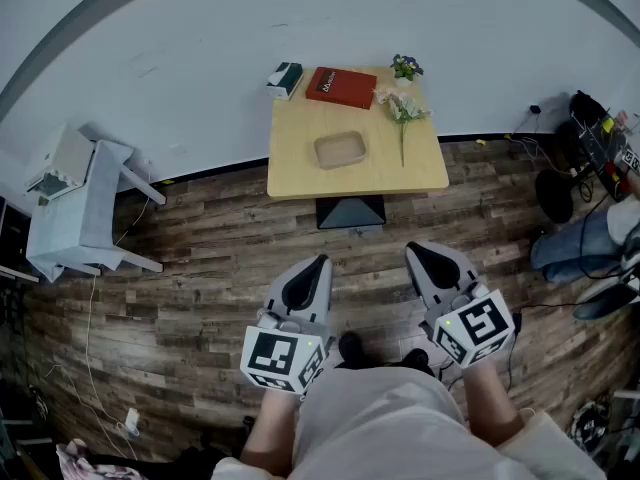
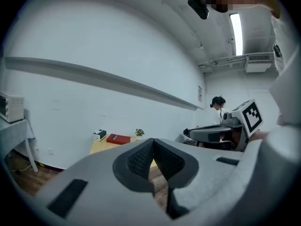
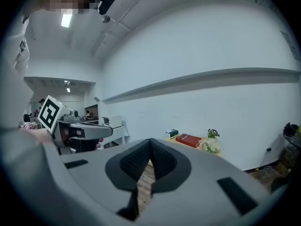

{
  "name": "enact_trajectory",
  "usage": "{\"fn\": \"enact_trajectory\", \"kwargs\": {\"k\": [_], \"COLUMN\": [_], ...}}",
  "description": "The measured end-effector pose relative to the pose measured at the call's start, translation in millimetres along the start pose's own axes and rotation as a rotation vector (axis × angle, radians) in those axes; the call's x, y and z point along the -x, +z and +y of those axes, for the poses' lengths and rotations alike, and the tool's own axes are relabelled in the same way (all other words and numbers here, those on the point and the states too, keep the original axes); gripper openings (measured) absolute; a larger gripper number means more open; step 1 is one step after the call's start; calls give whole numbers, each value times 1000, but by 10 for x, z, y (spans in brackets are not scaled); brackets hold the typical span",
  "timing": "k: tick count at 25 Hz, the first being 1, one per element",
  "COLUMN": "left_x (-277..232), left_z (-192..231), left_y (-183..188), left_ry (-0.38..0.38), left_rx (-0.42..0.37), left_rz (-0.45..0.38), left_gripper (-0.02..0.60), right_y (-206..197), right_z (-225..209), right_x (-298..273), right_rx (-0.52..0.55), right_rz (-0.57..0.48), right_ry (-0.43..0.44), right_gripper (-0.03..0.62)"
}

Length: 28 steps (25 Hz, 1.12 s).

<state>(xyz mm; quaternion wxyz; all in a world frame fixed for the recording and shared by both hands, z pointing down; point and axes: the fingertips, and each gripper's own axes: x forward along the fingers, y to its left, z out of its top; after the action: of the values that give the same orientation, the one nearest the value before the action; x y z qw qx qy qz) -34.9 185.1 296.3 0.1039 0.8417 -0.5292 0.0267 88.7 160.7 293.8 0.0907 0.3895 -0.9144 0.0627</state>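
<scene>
Both grippers hang over the wooden floor [image 1: 200, 268], well in front of the tan tray [image 1: 340, 150], and they hold nothing. The left gripper [image 1: 318, 261] has its jaws clenched with the tips touching, and so does the right gripper [image 1: 413, 251]. The tray sits near the middle of the small surface [image 1: 295, 173]. A red book [image 1: 341, 86] and a tissue box [image 1: 285, 79] lie behind the tray by the wall. A long flower [image 1: 403, 118] lies just to the right of the tray, and a tiny potted plant [image 1: 406, 67] stands behind and to the right of it. I think a few things could go badly. If the jaws come to the tray clenched like this, they would only bump it and push it along the surface. The flower is thin and soft, so a hard squeeze could snap or squash it. The tiny plant stands close to the edge, so a knock might tip it off. There are wires [image 1: 95, 358] on the floor far to the left of the tray, and a foot could catch in them. Some things are hard to see. Both gripper views have the tray hidden behind the jaws, and only the book, the box and the plant peek over. The tray looks empty, but it is small and far away, so I am not sure. The words on the book are too tiny to read. The person's feet are mostly covered by the grippers and the shirt.
</scene>
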Motion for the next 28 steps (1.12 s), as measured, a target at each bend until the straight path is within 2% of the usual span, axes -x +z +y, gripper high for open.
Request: {"fn": "enact_trajectory", "kwargs": {"k": [7, 11, 15, 28], "left_x": [34, 73, 143, 126], "left_z": [-37, -14, 21, 314], "left_y": [-31, -26, -89, -221], "left_ry": [1, 3, 8, 90], "left_rx": [11, 8, 16, 50], "left_rz": [0, -6, 1, 29], "left_gripper": [3, 3, 3, 3], "right_y": [-25, 13, -53, -197], "right_z": [30, 20, 58, 18], "right_x": [27, 35, 16, -301], "right_rx": [38, 19, 2, -4], "right_rz": [25, -6, 8, 56], "right_ry": [3, -30, -39, 17], "right_gripper": [3, 3, 5, 5]}}
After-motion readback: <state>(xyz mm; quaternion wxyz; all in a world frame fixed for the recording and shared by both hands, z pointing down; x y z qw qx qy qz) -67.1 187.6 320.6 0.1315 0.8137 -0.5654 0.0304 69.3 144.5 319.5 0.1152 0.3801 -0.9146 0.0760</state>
